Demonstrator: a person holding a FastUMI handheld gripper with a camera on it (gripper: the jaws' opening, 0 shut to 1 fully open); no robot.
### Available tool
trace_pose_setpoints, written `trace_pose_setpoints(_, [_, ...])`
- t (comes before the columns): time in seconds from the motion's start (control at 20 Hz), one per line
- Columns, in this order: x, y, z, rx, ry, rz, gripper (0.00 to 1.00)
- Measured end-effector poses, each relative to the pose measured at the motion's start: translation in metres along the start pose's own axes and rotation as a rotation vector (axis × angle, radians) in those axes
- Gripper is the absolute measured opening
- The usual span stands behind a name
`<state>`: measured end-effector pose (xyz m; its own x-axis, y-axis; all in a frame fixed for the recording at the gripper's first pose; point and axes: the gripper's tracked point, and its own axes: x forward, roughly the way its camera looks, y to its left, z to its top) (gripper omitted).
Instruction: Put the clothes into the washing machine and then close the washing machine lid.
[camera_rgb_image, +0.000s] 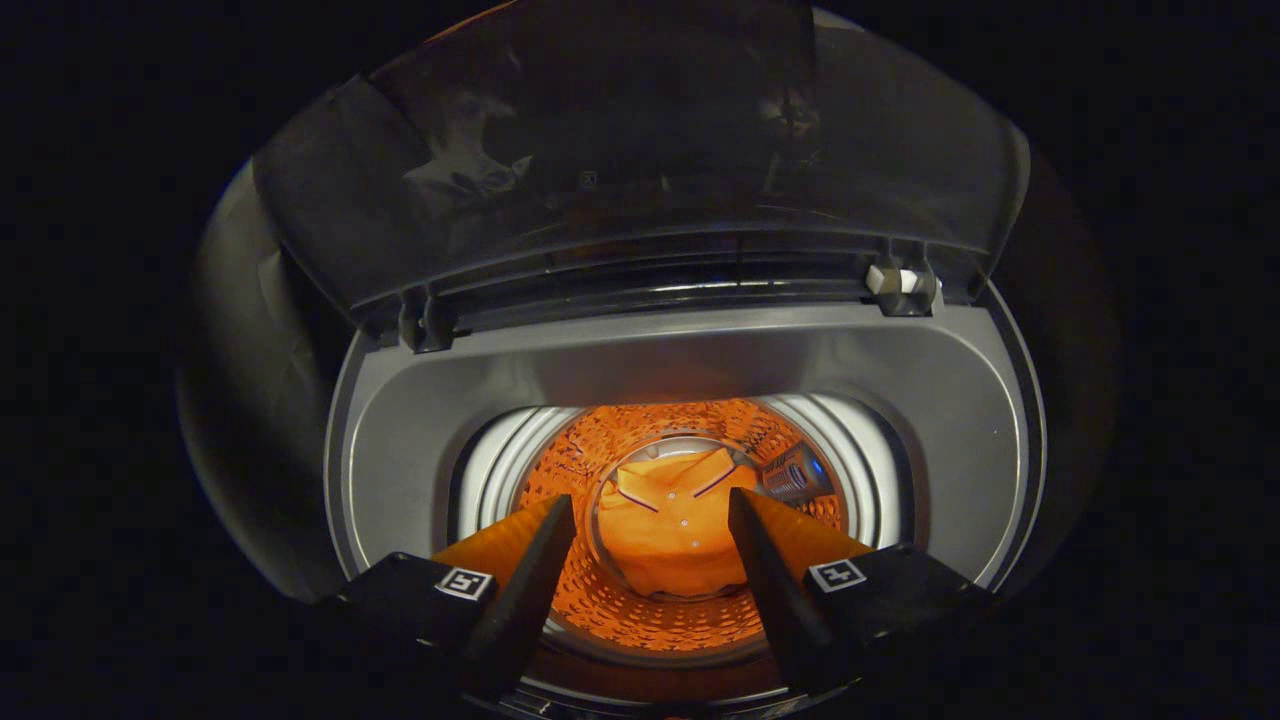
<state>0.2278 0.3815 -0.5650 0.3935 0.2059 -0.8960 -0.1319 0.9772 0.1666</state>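
Gripper view, straight down the open top-loader: clothes are in, lid is up!

Down at the bottom of the perforated metal drum (600, 600) lies the orange buttoned garment (668, 540), crumpled, seen between and beyond the fingers. And the gripper (652, 520) hangs above the grey plastic washing machine rim (400, 420) with its fingers spread wide, nothing held between them. So by the look of it, loading is done. What's left is the second half: the dark translucent lid (640, 150) stands raised on its hinges behind the opening and needs swinging down shut.
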Motion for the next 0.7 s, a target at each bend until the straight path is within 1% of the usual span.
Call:
trace_pose_setpoints(0.15, [-0.021, 0.005, 0.002, 0.0, -0.017, 0.012, 0.99])
trace_pose_setpoints(0.25, [-0.047, 0.013, 0.011, 0.009, -0.065, 0.041, 0.99])
trace_pose_setpoints(0.45, [-0.101, 0.007, 0.027, -0.039, -0.151, 0.021, 0.99])
trace_pose_setpoints(0.55, [-0.12, 0.009, 0.037, -0.027, -0.189, 0.035, 0.99])
trace_pose_setpoints(0.7, [-0.148, 0.002, 0.058, -0.01, -0.25, 0.033, 0.99])
